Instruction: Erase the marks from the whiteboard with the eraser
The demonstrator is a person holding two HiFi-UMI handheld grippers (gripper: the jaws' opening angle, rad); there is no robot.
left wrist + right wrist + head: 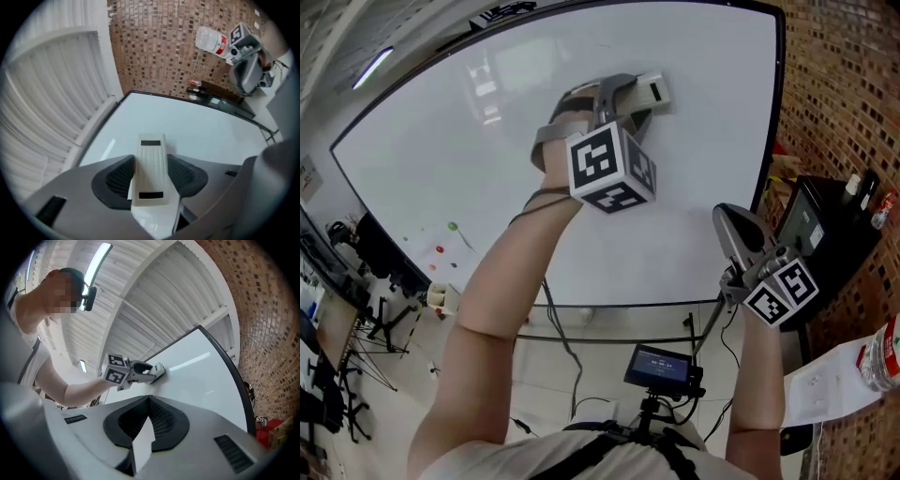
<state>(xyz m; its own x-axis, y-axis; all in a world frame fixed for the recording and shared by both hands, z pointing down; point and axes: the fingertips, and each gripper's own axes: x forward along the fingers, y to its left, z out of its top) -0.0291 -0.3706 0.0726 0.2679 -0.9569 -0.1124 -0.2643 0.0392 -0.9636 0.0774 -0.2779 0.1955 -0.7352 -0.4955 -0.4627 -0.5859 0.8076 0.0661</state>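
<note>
One whiteboard [469,159], one pale eraser [649,91] against its upper middle, two tools, left tool [628,94] clamped on the eraser, right tool [733,220] jaws together with nothing between, near the board's lower right corner, one bottle [883,354] far right

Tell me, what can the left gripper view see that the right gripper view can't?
Only the left gripper view: the eraser up close, clamped between that gripper's own jaws, and a bottle. Only the right gripper view: the person's arm, a ceiling light, the left gripper seen from outside, and the right gripper with its jaws shut on nothing. Both: the whiteboard and the brick wall.
</note>
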